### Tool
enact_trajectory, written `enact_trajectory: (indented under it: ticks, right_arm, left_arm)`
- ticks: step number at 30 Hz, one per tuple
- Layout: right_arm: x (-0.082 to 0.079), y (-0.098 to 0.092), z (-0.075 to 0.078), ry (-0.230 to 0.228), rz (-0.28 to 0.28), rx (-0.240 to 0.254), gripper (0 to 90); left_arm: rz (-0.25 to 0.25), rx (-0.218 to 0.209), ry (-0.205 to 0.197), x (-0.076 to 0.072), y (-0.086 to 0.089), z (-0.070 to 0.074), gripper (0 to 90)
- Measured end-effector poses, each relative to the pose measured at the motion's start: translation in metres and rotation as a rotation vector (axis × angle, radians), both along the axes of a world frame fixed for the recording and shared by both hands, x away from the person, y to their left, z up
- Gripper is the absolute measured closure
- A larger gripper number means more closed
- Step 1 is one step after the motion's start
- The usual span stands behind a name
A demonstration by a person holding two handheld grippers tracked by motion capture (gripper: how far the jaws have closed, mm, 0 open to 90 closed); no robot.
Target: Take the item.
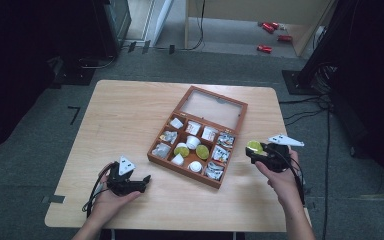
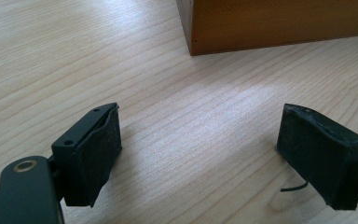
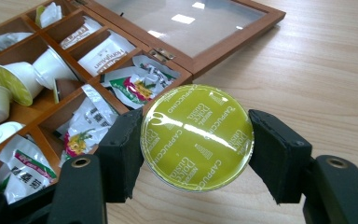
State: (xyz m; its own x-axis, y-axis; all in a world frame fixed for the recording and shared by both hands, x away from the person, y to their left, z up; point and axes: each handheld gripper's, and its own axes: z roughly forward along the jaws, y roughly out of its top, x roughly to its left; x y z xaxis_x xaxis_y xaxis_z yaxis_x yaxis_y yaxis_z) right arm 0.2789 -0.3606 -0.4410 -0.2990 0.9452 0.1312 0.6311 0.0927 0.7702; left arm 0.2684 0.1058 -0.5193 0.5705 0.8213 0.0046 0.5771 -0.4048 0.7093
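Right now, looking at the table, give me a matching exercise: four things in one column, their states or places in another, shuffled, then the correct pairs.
Things:
1. right gripper
2. left gripper
3. glass lid
4. tea sachets

States or places:
A. lying in the compartments of the wooden box
B. folded back flat on the table
C. jaws apart, nothing between them
D. clamped on a green-lidded coffee capsule

Pairs: 1-D, 2-C, 3-B, 4-A
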Motion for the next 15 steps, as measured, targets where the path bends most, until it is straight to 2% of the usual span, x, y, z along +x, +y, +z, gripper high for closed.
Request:
enact_trajectory:
  ticks: [15]
  right_arm:
    - [0.002, -0.006, -0.02, 0.026, -0.03, -0.03, 38.5]
  left_arm:
    - [0.0, 0.001, 0.0, 0.0, 0.0, 0.0, 14.5]
